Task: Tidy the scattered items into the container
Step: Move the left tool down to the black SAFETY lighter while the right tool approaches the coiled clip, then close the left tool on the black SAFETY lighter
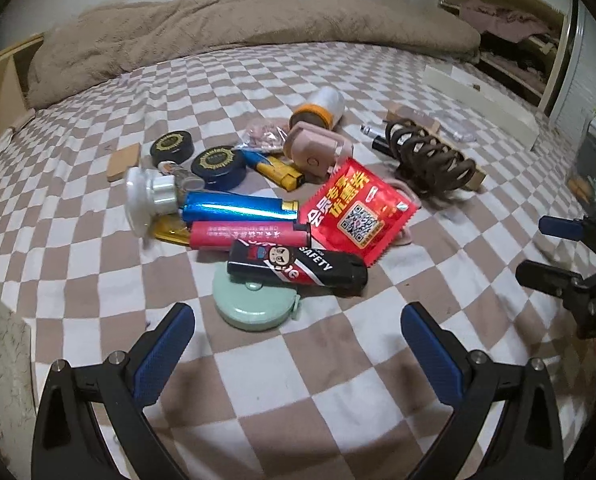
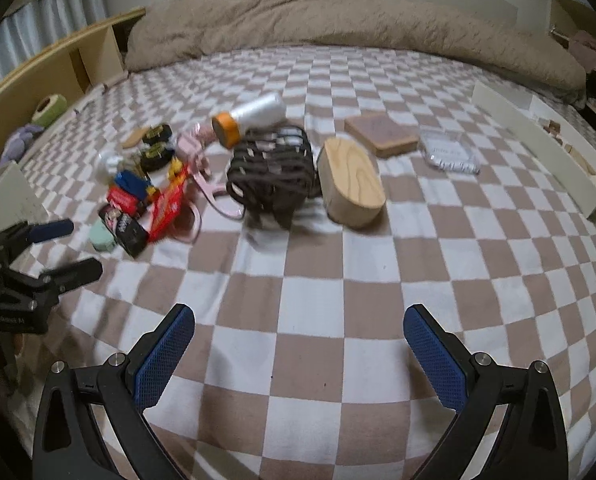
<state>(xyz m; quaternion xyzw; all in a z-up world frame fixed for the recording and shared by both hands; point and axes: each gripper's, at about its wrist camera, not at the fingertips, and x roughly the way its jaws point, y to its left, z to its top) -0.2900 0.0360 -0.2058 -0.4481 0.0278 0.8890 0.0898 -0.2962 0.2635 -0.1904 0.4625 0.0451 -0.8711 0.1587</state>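
Note:
A pile of small items lies on the checkered bedsheet: a green round tape measure (image 1: 254,304), a black lighter (image 1: 298,266), a red lighter (image 1: 246,234), a blue lighter (image 1: 234,208), a red packet (image 1: 358,210), two black tins (image 1: 218,164) and an orange-capped roll (image 1: 318,110). A brown woven basket (image 2: 272,172) with a wooden base (image 2: 352,182) lies on its side right of the pile. My left gripper (image 1: 298,320) is open just short of the tape measure, holding nothing. My right gripper (image 2: 298,320) is open over bare sheet in front of the basket.
A long white tray (image 2: 538,136) lies at the bed's right edge. A wooden coaster (image 2: 380,130) and a clear plastic box (image 2: 450,152) sit behind the basket. A beige blanket (image 2: 338,20) runs along the far side, with a wooden shelf (image 2: 78,56) at the left.

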